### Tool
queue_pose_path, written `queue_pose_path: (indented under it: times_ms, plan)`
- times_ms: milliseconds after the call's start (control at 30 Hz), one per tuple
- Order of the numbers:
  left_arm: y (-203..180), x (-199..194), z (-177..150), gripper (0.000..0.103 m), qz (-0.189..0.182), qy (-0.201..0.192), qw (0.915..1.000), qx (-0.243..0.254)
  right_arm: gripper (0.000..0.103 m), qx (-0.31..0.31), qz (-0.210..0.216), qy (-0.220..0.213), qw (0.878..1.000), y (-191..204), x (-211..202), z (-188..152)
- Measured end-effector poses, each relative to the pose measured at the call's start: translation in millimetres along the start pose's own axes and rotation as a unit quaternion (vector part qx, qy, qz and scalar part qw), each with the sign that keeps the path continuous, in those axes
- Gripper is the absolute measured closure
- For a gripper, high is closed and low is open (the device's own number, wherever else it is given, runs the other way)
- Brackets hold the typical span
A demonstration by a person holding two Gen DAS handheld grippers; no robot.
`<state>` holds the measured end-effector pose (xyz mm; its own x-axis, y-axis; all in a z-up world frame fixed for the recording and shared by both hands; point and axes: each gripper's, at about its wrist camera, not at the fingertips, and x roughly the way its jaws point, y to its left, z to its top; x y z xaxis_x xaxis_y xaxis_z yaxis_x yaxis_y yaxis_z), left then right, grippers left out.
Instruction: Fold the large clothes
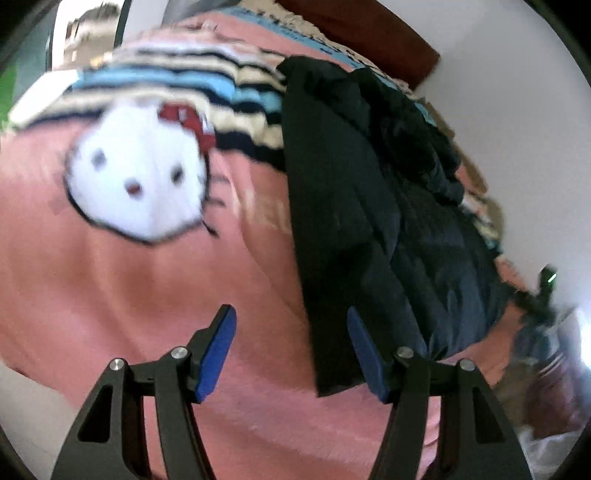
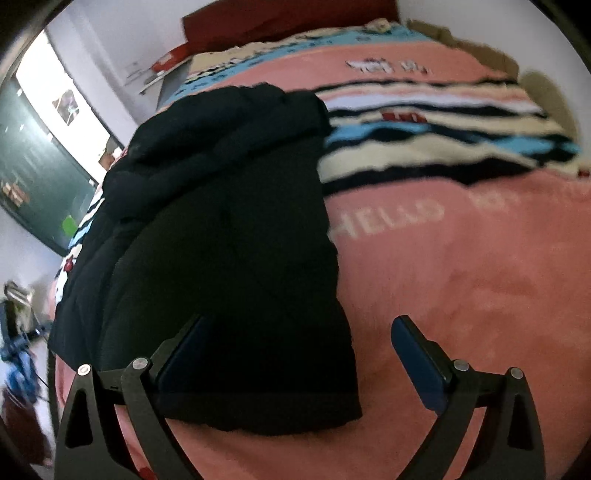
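Room: we see a bedroom with pale walls, a dark red headboard [image 2: 280,18] at the far end of the bed, and a dark green panel [image 2: 33,166] on the left in the right wrist view.
Surface: a pink blanket [image 1: 129,302] covers the bed; it bears a white cartoon cat face [image 1: 136,173] with a red bow, and the pale lettering [image 2: 391,218] reads upside down to us (HELLO, as far as we can make out).
Stripes: a band [image 2: 443,136] of cream, black and light blue runs across the blanket beyond the lettering.
Garment: a large black jacket [image 2: 229,240] lies on the blanket, stretched lengthwise toward the headboard, its far part bunched and puffy, its near part flat with a straight lower edge.
Left gripper [image 1: 291,347]: held above the blanket with its blue-padded fingers spread wide and nothing between them; the jacket's near corner lies just beside its right finger.
Right gripper [image 2: 295,350]: also spread wide and holding nothing, poised over the jacket's near edge, the left finger seen against the black cloth, the right finger over bare pink blanket.
Contact: we cannot tell whether either gripper touches the fabric.
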<state>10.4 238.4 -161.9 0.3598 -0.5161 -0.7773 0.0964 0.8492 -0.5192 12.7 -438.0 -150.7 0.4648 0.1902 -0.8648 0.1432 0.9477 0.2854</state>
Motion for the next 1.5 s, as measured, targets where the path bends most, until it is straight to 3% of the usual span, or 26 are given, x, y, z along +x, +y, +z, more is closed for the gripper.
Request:
queue_pose_path:
  times_ms: [133, 333, 433, 633, 800, 867, 900, 967, 1000, 1067, 1167, 1367, 1500]
  plan:
    - [13.9, 18.5, -0.2, 0.042, -0.072, -0.010, 0.9951, -0.066, 0.005, 0.024, 0.025, 0.018, 0.999, -5.1, 18.9, -4.2]
    - [22.9, 34.7, -1.6, 0.042, -0.183, -0.023, 0.9728, -0.140, 0.004, 0.032, 0.071, 0.034, 0.996, -0.6, 36.5, -11.1]
    - [9.6, 43.2, -5.1, 0.042, -0.224, -0.008, 0.9643, -0.140, 0.004, 0.027, 0.101, 0.042, 0.994, 5.6, 39.7, -11.7]
    - [-25.2, 58.4, -21.2, 0.036, -0.261, 0.028, 0.9569, -0.125, 0.003, 0.018, 0.142, 0.054, 0.988, 17.0, 44.3, -14.6]
    - [-40.8, 66.3, -32.2, 0.038, -0.259, 0.034, 0.9569, -0.127, 0.006, 0.042, 0.165, 0.046, 0.984, 6.7, 46.2, -13.8]
    - [-42.8, 66.1, -31.2, 0.040, -0.262, 0.023, 0.9541, -0.144, 0.018, 0.060, 0.168, 0.044, 0.983, 0.9, 46.2, -11.6]
    - [-45.2, 64.9, -32.0, 0.045, -0.265, 0.017, 0.9525, -0.149, 0.022, 0.069, 0.169, 0.043, 0.982, -2.5, 45.9, -11.0]
    - [-48.0, 61.3, -31.5, 0.056, -0.266, 0.010, 0.9523, -0.150, 0.042, 0.078, 0.175, 0.044, 0.980, -5.0, 45.2, -11.5]
    - [-51.0, 60.3, -30.8, 0.062, -0.266, 0.006, 0.9527, -0.147, 0.046, 0.081, 0.182, 0.046, 0.979, -4.8, 45.6, -11.5]
    - [-59.8, 55.4, -29.9, 0.070, -0.257, -0.001, 0.9571, -0.133, 0.063, 0.080, 0.195, 0.047, 0.976, -1.3, 46.8, -11.2]
    - [-73.3, 49.3, -22.0, 0.079, -0.241, -0.007, 0.9641, -0.111, 0.076, 0.060, 0.205, 0.040, 0.976, 10.7, 43.4, -7.6]
    - [-102.1, 22.4, 7.1, 0.085, -0.228, -0.026, 0.9704, -0.074, 0.082, 0.054, 0.232, -0.012, 0.971, 16.8, 17.3, 12.5]
    - [-122.7, -1.5, 37.9, 0.086, -0.251, -0.056, 0.9648, -0.056, 0.083, 0.063, 0.248, -0.062, 0.965, 21.8, 0.0, 44.3]
